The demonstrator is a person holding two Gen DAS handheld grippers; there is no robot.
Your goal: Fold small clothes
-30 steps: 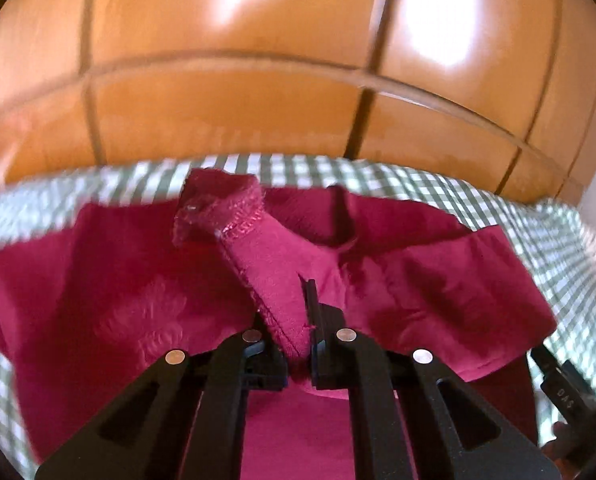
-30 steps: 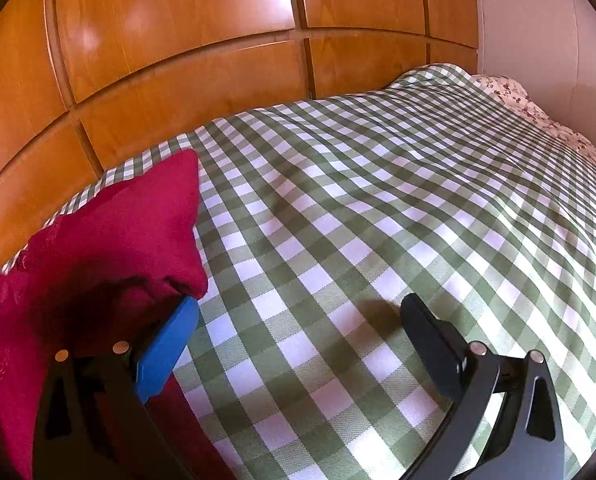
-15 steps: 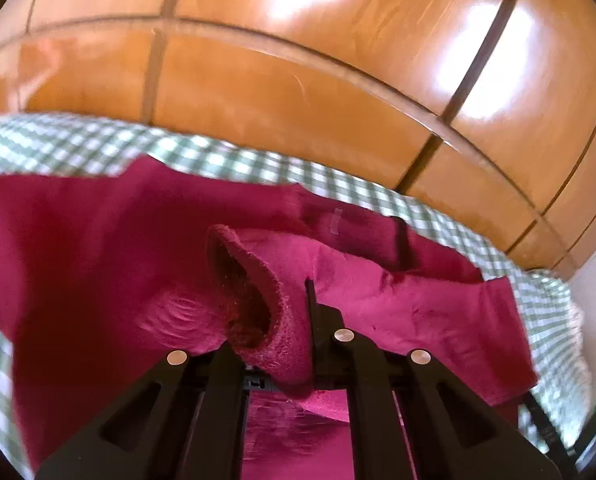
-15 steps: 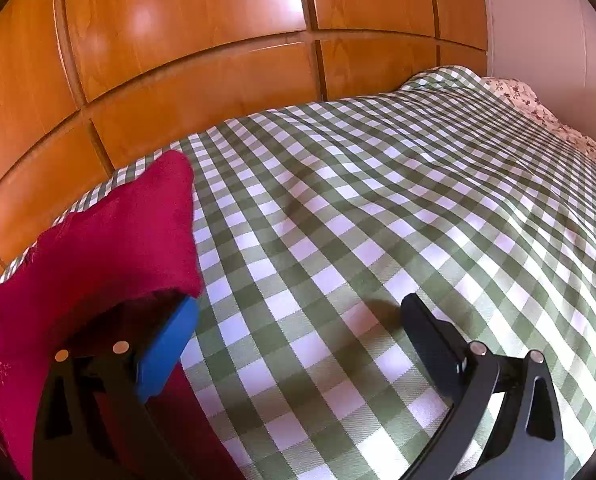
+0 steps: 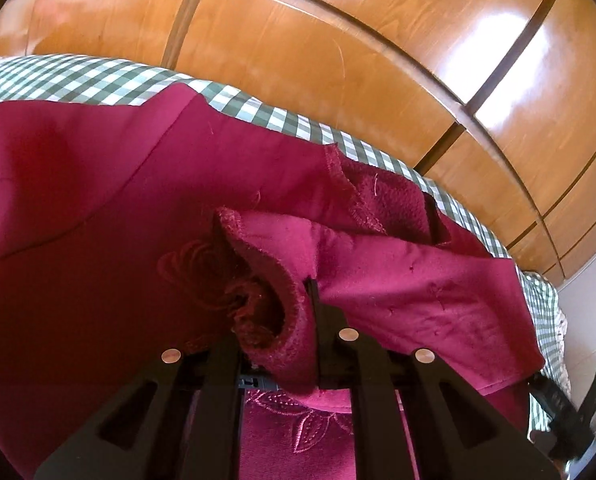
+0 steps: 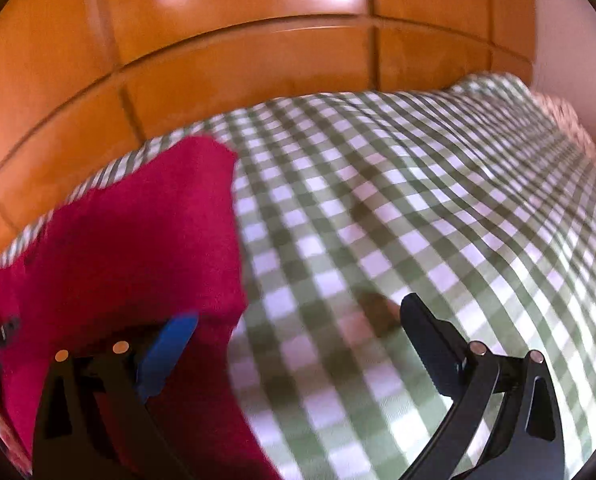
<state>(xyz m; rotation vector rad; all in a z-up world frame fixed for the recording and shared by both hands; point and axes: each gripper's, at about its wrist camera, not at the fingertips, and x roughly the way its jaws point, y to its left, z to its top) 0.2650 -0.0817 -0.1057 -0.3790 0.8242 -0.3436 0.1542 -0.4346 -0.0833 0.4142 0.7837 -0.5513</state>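
Note:
A small dark red garment (image 5: pixel 110 208) with embroidery lies spread on a green-and-white checked bedcover (image 5: pixel 78 84). My left gripper (image 5: pixel 282 332) is shut on a bunched hem or cuff of the red garment, and the pinched fold stands up between its black fingers. In the right wrist view the same red garment (image 6: pixel 146 248) lies at the left. My right gripper (image 6: pixel 298 332) hangs open above the checked bedcover (image 6: pixel 418 220), its blue-padded left finger (image 6: pixel 166 352) over the garment's right edge, nothing between the fingers. That view is blurred.
Glossy orange wooden panels (image 5: pixel 338 52) rise right behind the bed. The wooden panels (image 6: pixel 218 40) also fill the top of the right wrist view. A pale wall (image 6: pixel 570 32) and a flowered cloth sit at the far right. Part of the other gripper (image 5: pixel 558 412) shows at the lower right.
My left gripper has carried the pinched red fold across the garment and lower, rolling as it went. The right gripper has shifted a little and stays open.

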